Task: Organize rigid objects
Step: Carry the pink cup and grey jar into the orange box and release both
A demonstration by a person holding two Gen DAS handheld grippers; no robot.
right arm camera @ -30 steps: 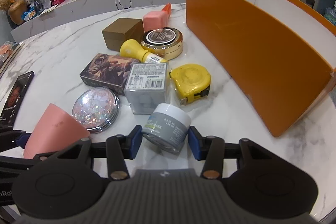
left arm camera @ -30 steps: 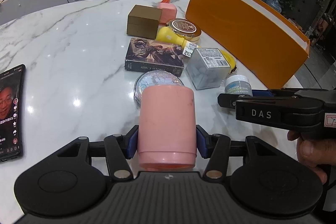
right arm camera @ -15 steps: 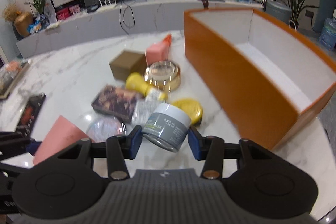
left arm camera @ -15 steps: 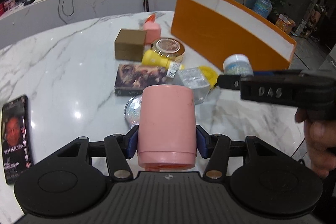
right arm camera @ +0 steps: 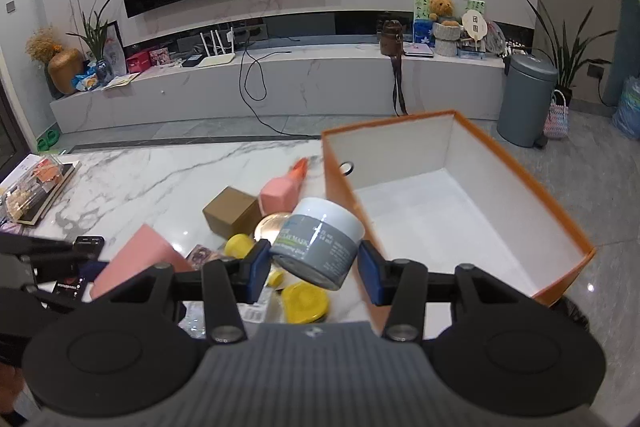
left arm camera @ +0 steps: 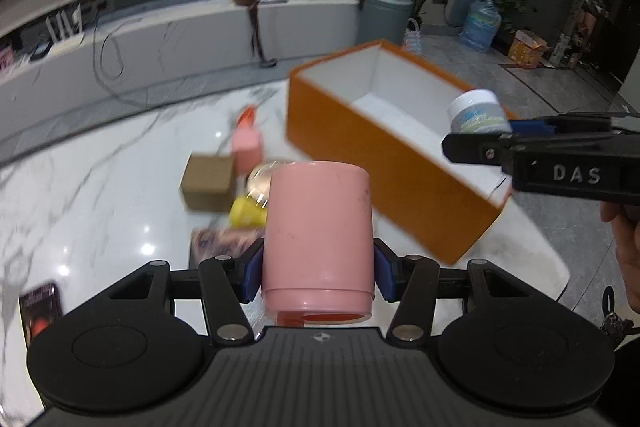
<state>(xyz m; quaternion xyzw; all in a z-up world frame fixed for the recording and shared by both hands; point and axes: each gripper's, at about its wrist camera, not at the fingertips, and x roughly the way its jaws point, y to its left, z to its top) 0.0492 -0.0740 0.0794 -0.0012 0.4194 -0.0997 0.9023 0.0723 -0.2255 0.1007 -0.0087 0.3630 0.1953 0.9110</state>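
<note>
Two handheld grippers, each loaded, above a marble table. Lower centre of the left wrist view: the left gripper clamps a pink cylindrical cup between its blue pads, which press on opposite sides of the smooth, matte wall near the open mouth; the mouth faces the camera and the closed base points away. A grip across the width suits a rigid round wall, which offers the pads two opposed contact lines.

Lower centre of the right wrist view: the right gripper is closed on a small grey jar with a white lid and a printed label. The jar sits tilted between the pads, lid toward the upper right. In the left wrist view the same jar appears at the right edge, in front of the box opening.

Right half of the right wrist view: an orange box, rectangular, open-topped, with a plain white lining and nothing visible inside. It is judged to be the destination; both objects are carried high, probably to pass over its wall.

Centre, on the glossy veined tabletop: a brown cardboard box, a pink wedge-shaped bottle, a gold round tin and a yellow tape measure, clustered close together left of the box and judged to await sorting.
</note>
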